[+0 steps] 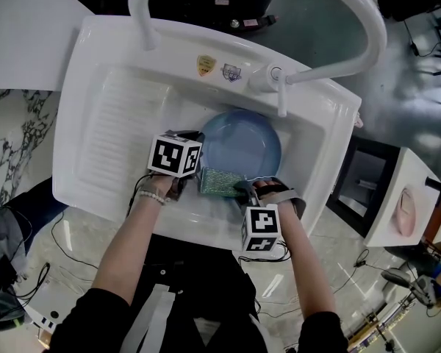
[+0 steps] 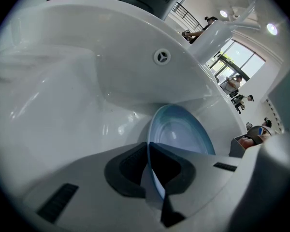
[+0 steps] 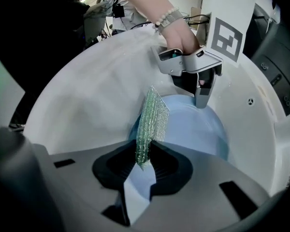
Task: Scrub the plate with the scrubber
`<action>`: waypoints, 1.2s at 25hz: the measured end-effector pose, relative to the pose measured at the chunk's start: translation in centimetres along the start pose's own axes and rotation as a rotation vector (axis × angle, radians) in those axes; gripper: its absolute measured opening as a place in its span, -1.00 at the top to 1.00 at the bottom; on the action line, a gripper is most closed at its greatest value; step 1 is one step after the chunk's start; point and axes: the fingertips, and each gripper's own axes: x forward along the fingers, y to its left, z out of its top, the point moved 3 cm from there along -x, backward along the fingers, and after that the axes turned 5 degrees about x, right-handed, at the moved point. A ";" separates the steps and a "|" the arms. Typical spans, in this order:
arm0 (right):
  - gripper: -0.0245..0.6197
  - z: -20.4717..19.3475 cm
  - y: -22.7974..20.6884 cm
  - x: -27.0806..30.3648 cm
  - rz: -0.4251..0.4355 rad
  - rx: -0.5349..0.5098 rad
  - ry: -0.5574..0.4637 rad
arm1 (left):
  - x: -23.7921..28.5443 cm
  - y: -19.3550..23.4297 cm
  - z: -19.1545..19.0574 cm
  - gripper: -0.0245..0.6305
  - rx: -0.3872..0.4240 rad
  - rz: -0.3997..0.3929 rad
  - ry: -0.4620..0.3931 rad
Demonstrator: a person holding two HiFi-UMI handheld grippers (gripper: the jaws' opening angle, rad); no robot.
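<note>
The left tool (image 2: 150, 172) pinches the rim of the blue plate (image 1: 244, 144), apparently to steady it in the white sink (image 1: 103, 123). The right tool (image 3: 144, 166) clamps the green scrubber (image 3: 152, 117) by one edge, leaving its mesh free over the plate.

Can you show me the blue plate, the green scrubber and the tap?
blue plate (image 1: 244, 144), head view, its bare middle.
green scrubber (image 3: 152, 119), right gripper view, middle of its mesh.
tap (image 1: 268, 77), head view, its white base.

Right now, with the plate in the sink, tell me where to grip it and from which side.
Take the blue plate by its thin rim, from the left, where the left tongs clamp it: that likely leaves its face free for the scrubber.
</note>
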 end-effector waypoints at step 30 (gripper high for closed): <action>0.65 -6.6 -7.4 -0.7 -0.366 0.628 0.262 | -0.1 0.0 0.0 0.88 -0.005 0.001 0.000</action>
